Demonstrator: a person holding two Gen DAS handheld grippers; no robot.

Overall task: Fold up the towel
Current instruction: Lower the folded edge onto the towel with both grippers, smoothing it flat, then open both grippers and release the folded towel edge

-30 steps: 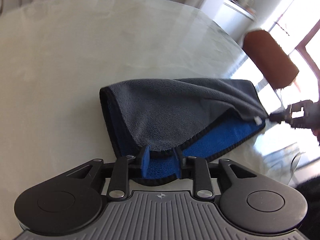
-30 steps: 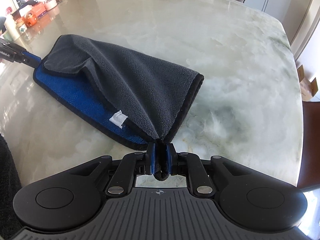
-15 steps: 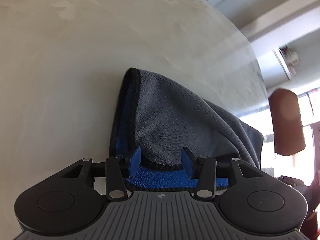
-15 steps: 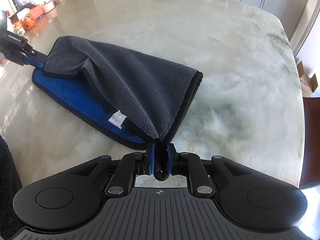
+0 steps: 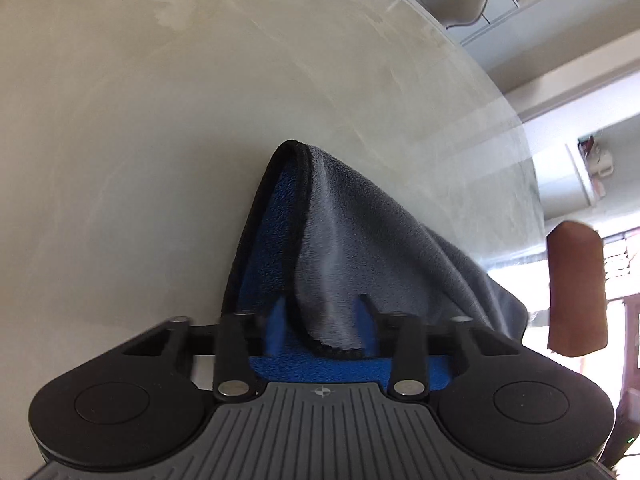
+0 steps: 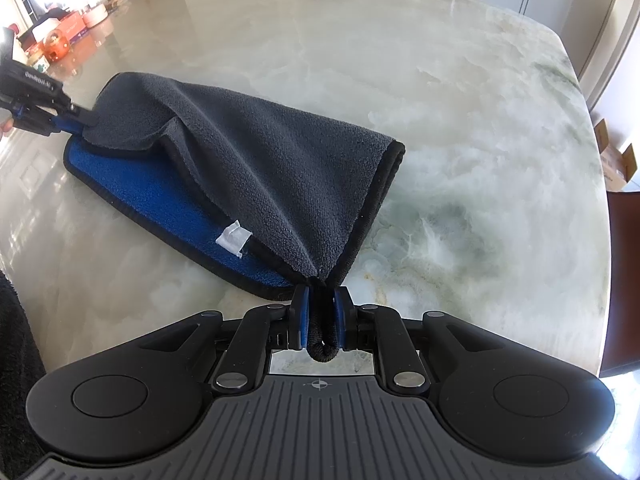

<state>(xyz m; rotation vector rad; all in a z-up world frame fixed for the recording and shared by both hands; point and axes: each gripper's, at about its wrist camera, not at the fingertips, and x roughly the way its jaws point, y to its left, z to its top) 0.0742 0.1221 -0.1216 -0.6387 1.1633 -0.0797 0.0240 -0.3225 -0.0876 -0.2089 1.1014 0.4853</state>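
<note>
Now my left gripper (image 5: 322,330) has rolled over since a moment ago and its jaws are closing on the near grey corner of the towel (image 6: 256,152); the blue fingers still stand apart with that corner draped between them, not yet pinched. My right gripper (image 6: 320,320) has not budged and stays clamped on the bunched black-edged corner at the other end. The towel lies half folded on the marble tabletop (image 6: 460,128), grey layer over blue, with a strip of blue and the white tag (image 6: 234,237) still showing along the near edge. I judge that once the left pinch lands I will hold both top corners and can drag the grey layer to meet the blue hem. Room is generous: bare tabletop stretches well beyond the folded edge, the clutter (image 6: 60,42) sits well away at the far left corner, and the brown chair back (image 5: 576,292) stands off the tabletop's rim.
</note>
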